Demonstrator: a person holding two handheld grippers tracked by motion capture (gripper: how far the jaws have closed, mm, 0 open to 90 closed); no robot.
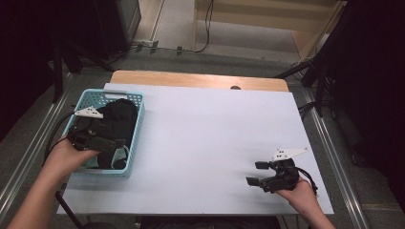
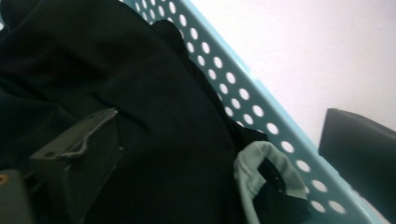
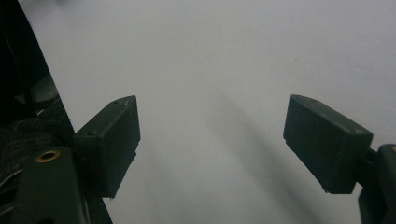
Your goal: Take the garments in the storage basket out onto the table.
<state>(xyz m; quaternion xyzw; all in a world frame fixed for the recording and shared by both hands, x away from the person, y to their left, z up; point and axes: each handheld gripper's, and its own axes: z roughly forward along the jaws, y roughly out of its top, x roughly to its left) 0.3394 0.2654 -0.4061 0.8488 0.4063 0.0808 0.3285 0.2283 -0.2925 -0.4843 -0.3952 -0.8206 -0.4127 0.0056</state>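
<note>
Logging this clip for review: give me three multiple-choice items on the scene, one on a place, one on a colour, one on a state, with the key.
1. Where is the left gripper?
A. Over the basket of dark clothes
B. At the table's far edge
C. Beside the right gripper

2. What colour is the basket?
A. Red
B. Light blue
C. Yellow

3. How do the right gripper's jaws stand?
A. Shut on cloth
B. Shut on nothing
C. Wide apart with nothing between

Key: 1 A, the high view shows it held above the dark clothes inside the basket at the left of the white table. 2 B, its perforated wall is light blue in both the high view and the left gripper view. 3 C, the right gripper view shows bare table surface between its jaws.
</note>
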